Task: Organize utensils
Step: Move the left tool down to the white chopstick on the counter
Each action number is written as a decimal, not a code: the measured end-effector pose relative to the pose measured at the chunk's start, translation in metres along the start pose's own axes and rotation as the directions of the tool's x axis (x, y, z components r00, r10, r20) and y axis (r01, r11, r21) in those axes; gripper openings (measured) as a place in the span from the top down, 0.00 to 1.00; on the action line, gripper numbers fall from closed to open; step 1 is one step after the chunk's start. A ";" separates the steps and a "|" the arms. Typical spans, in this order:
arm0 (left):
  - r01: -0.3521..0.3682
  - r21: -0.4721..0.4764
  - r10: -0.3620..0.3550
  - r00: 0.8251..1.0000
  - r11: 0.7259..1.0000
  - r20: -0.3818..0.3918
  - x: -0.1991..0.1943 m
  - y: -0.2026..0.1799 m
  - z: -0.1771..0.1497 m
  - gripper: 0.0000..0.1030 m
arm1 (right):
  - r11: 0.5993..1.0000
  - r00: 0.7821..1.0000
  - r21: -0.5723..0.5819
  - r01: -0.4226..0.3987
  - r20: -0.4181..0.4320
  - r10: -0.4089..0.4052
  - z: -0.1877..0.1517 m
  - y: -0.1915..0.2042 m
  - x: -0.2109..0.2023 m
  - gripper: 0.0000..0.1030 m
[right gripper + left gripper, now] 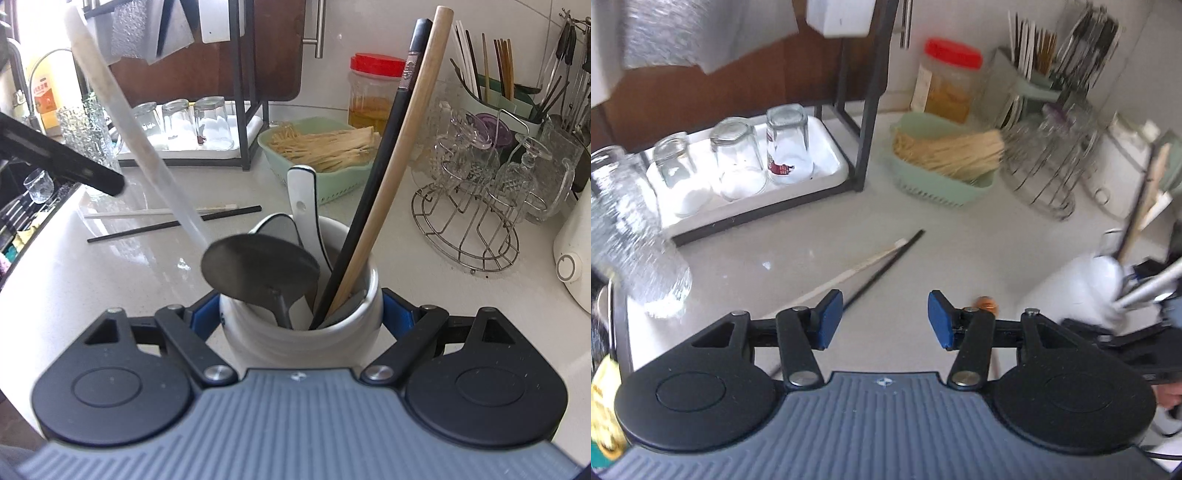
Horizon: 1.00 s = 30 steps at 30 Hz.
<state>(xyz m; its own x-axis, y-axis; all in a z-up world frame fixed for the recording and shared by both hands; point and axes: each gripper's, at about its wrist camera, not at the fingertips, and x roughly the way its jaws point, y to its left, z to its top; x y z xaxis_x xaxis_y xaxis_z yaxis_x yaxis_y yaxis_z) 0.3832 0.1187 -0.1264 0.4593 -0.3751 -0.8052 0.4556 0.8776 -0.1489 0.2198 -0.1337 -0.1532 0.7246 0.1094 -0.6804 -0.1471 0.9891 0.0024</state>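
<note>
The right gripper (300,317) was clamped on a white jar (301,332), a blue pad pressed to each side of it. In the jar stood a metal ladle (260,273), a white spoon (304,206), a black chopstick (388,147) and a wooden stick (406,136). The left gripper (885,319) hung over the counter (960,251) with its jaws apart and nothing between them. Just beyond its fingertips (831,314) lay a black chopstick (886,267) and a white chopstick (857,269), crossing at their far ends. To the left stood a ribbed glass (631,236). Farther back, three tumblers (738,158) sat upside down on a white tray (827,162). Right of the tray were a green basket (938,184) of straw-coloured sticks and a wire rack (1045,173) of glasses. Behind the basket stood a red-lidded jar (949,81).
</note>
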 end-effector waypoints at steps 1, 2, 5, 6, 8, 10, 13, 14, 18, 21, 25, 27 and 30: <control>0.003 0.021 -0.003 1.000 1.000 -0.013 0.011 0.003 0.003 0.50 | 1.000 1.000 0.002 0.002 -0.001 -0.002 0.000 0.000 0.000 0.12; 0.006 0.037 -0.005 1.000 0.999 -0.030 0.022 0.007 0.005 0.51 | 1.000 1.000 0.002 0.006 -0.003 -0.006 0.000 0.001 0.000 0.12; 0.013 0.097 -0.006 0.998 0.995 -0.068 0.052 0.013 0.013 0.56 | 1.000 1.000 0.011 0.024 -0.006 -0.023 0.000 0.003 0.001 0.12; 0.012 0.117 -0.003 0.997 0.993 -0.076 0.061 0.014 0.016 0.56 | 0.999 1.000 0.012 0.031 -0.005 -0.031 0.000 0.004 0.001 0.12; 0.018 0.149 -0.004 0.996 0.989 -0.091 0.076 0.016 0.020 0.58 | 0.999 0.999 0.021 0.044 -0.005 -0.044 0.000 0.006 0.001 0.12; 0.022 0.168 -0.004 0.994 0.986 -0.108 0.089 0.017 0.024 0.60 | 0.998 0.998 0.032 0.059 -0.008 -0.059 0.001 0.008 0.001 0.12; 0.031 0.203 -0.006 0.993 0.979 -0.121 0.103 0.015 0.028 0.62 | 0.996 0.997 0.045 0.071 -0.010 -0.071 0.000 0.008 0.000 0.12; 0.035 0.211 -0.009 0.992 0.977 -0.127 0.107 0.013 0.030 0.63 | 0.996 0.997 0.049 0.074 -0.012 -0.074 0.000 0.008 0.000 0.12; 0.059 0.250 -0.025 0.990 0.966 -0.137 0.116 0.008 0.035 0.68 | 0.995 0.996 0.059 0.085 -0.018 -0.084 0.000 0.009 0.000 0.12; 0.067 0.267 -0.028 0.989 0.961 -0.145 0.118 0.005 0.039 0.71 | 0.994 0.996 0.063 0.088 -0.016 -0.087 0.000 0.010 0.000 0.12; 0.078 0.263 -0.039 0.987 0.962 -0.153 0.124 0.003 0.045 0.73 | 0.993 0.996 0.064 0.094 -0.015 -0.093 0.000 0.011 0.000 0.12; 0.079 0.260 -0.039 0.987 0.962 -0.153 0.126 0.003 0.049 0.78 | 0.993 0.995 0.063 0.098 -0.017 -0.097 0.000 0.012 0.000 0.12; 0.077 0.239 -0.040 0.987 0.968 -0.156 0.129 0.002 0.052 0.81 | 0.993 0.995 0.061 0.100 -0.019 -0.099 0.001 0.012 0.000 0.12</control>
<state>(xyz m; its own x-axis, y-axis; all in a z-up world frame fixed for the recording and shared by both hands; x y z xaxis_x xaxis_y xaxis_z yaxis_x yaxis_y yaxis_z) 0.4832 0.0570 -0.2005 0.3161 -0.3585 -0.8784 0.6585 0.7494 -0.0689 0.2187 -0.1220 -0.1528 0.7226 0.0091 -0.6912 -0.0324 0.9993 -0.0207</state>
